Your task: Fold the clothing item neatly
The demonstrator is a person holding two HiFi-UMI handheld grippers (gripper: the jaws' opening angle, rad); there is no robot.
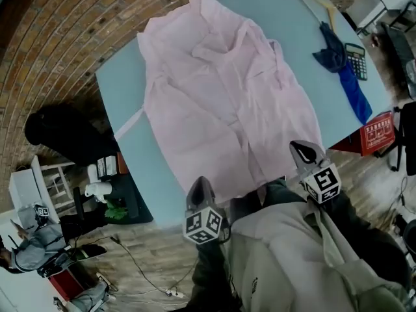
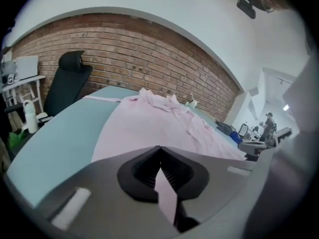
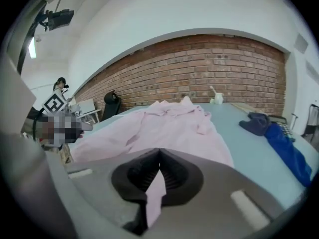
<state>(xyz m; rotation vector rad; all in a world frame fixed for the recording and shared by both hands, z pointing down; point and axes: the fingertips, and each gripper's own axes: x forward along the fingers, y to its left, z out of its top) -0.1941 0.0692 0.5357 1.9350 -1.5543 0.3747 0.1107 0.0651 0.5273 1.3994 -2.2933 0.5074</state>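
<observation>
A pale blue tabletop [image 1: 120,86] before a brick wall [image 2: 149,54] carries the pink shirt [image 1: 221,103], spread flat. Right of the shirt sits a red box [image 1: 380,132], its white print unreadable. The left hand-held gripper [image 1: 200,184] and right hand-held gripper [image 1: 304,149] each pinch the shirt's near hem.

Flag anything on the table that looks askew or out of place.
The pink shirt lies diagonal to the table, collar end rumpled, a thin strip trailing over the head view's left edge. A blue cloth sits bunched beside the calculator.
</observation>
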